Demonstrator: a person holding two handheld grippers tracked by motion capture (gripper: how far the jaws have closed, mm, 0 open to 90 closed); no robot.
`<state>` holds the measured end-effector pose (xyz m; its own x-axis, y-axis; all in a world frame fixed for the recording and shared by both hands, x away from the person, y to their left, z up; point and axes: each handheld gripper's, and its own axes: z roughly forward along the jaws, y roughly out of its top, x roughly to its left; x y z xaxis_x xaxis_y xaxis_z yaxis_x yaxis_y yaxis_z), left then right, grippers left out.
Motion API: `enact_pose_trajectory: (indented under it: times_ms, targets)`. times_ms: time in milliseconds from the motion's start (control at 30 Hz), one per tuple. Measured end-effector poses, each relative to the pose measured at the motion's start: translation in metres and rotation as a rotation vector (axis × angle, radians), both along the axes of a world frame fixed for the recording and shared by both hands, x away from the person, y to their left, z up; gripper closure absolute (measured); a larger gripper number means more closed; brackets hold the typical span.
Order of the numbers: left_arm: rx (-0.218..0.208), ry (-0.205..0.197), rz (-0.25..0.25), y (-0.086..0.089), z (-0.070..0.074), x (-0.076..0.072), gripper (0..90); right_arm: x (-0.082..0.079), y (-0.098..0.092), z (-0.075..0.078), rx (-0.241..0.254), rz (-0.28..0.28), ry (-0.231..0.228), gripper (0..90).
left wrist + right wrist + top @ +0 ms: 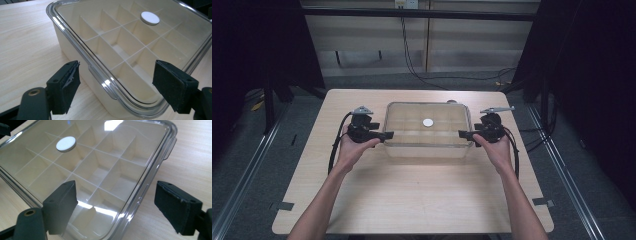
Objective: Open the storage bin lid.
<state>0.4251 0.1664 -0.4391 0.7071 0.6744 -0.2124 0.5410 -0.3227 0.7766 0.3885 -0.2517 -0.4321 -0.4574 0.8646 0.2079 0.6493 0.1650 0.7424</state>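
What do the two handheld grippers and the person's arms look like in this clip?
Both the left gripper and the right gripper are black, each with a grey three-cornered plate on top, a trailing black cable and blocky black pads, the left ones frayed. The forearms are bare, with no sleeves or gloves.

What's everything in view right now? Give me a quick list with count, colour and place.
storage box: one, cream with inner dividers forming empty compartments, centre of the table
lid: one, clear, sitting on the box
round disc: one, white, on top of the lid near its middle
table: one, light wood, under the box
cables: several, black, on the floor beyond the table
left hand-held gripper: one, black, at the box's left end, jaws open on either side of the lid's edge, not pressing
right hand-held gripper: one, black, at the box's right end, jaws open
forearms: two, bare, entering from the bottom edge
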Motion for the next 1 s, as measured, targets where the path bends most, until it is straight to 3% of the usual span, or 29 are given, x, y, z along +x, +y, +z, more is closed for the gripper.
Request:
enact_pose_trajectory:
  times_ms: [67, 333, 433, 500, 667, 767, 1000]
  targets:
    - [-0.001, 0.002, 0.007, -0.001, -0.002, 0.001, 21.5, 0.003, 0.001, -0.002, 0.0, 0.009, 0.012, 21.2]
    - [-0.001, 0.031, -0.009, -0.005, -0.008, 0.005, 20.7, 0.011, 0.006, -0.006, -0.002, 0.015, 0.042, 14.3]
    - [-0.018, 0.037, 0.005, -0.008, -0.007, 0.005, 24.1, 0.014, 0.005, -0.007, 0.011, 0.009, 0.062, 13.9]
    - [0.006, 0.033, -0.014, -0.01, -0.007, 0.006, 23.8, 0.015, 0.004, -0.008, 0.02, 0.01, 0.071, 13.9]
    - [0.006, 0.054, -0.013, -0.011, -0.009, 0.008, 21.4, 0.017, 0.007, -0.012, 0.023, 0.018, 0.099, 12.1]
    - [-0.003, 0.066, -0.019, -0.012, -0.011, 0.008, 18.7, 0.016, 0.012, -0.014, 0.006, 0.001, 0.077, 9.3]
    - [-0.004, 0.081, -0.036, -0.013, -0.012, 0.012, 15.1, 0.02, 0.013, -0.014, 0.017, 0.005, 0.098, 8.5]
